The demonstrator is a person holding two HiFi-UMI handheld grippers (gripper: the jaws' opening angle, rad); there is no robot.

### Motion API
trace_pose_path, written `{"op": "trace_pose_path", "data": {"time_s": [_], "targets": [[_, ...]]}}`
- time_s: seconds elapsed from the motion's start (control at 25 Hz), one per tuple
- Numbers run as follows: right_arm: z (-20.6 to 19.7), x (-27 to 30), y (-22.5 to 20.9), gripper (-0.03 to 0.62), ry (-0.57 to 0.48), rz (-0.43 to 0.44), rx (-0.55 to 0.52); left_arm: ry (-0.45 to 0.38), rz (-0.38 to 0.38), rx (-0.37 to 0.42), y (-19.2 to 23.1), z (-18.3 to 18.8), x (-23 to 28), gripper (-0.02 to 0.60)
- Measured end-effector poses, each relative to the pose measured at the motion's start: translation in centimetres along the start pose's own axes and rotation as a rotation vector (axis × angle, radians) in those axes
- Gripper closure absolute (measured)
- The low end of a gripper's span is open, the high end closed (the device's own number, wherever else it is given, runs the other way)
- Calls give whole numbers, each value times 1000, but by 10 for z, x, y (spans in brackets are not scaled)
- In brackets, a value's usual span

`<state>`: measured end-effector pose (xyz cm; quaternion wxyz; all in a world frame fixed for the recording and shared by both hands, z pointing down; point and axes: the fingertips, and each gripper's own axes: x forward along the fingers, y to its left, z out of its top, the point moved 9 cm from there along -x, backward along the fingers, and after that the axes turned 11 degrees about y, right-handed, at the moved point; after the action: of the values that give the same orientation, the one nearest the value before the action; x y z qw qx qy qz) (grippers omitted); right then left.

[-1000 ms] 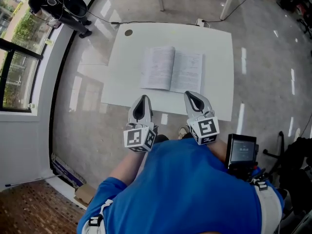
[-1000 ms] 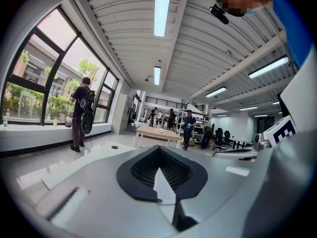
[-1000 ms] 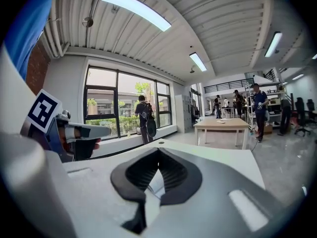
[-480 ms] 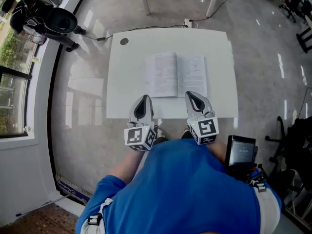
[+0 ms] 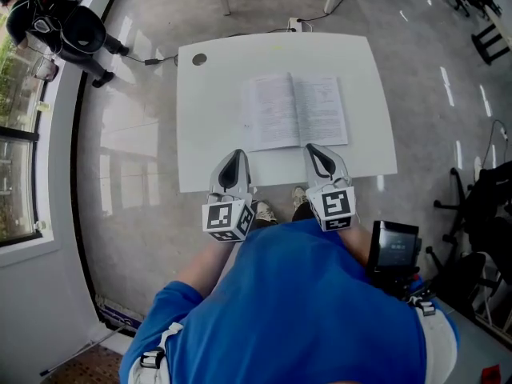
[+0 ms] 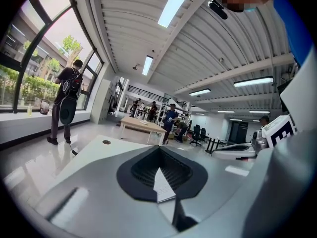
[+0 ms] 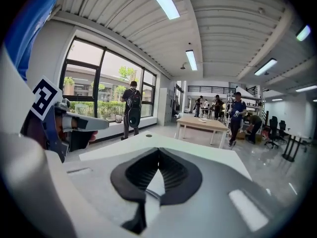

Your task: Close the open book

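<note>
Left tongs (image 5: 234,155), right tongs (image 5: 314,149) closed; book (image 5: 296,110) open flat.

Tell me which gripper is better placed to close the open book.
Probably right: the right gripper sits at the open book, by its near edge; the left gripper sits off its corner.

The open book (image 5: 296,110) is laid flat on the tabletop (image 5: 216,134), right of the tabletop's middle. A small round disc (image 5: 199,58) is set left of and behind the book, near the far left corner. The left tongs (image 5: 234,158) are held before the book and to its left, over the near edge of the tabletop. The right tongs (image 5: 314,149) are held at the book's near edge, below its right page. A screen device (image 5: 394,249) is carried before and right of the book, off the tabletop.
</note>
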<state>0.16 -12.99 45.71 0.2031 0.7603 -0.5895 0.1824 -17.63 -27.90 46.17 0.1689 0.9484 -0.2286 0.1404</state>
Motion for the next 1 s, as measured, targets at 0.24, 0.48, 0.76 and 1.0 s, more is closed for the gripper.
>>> {"op": "trace_pose_path", "data": {"time_s": [0.24, 0.48, 0.76, 1.0], "targets": [[-4, 17, -4, 590, 22, 26, -30, 19, 21, 3, 0, -7, 10, 575], [-8, 33, -4, 591, 49, 63, -79, 60, 47, 11, 1, -17, 19, 575], [-17, 54, 3, 589, 84, 112, -139, 100, 69, 3, 9, -26, 26, 575], [-26, 70, 13, 589, 129, 136, -181, 145, 74, -2, 17, -39, 30, 575]]}}
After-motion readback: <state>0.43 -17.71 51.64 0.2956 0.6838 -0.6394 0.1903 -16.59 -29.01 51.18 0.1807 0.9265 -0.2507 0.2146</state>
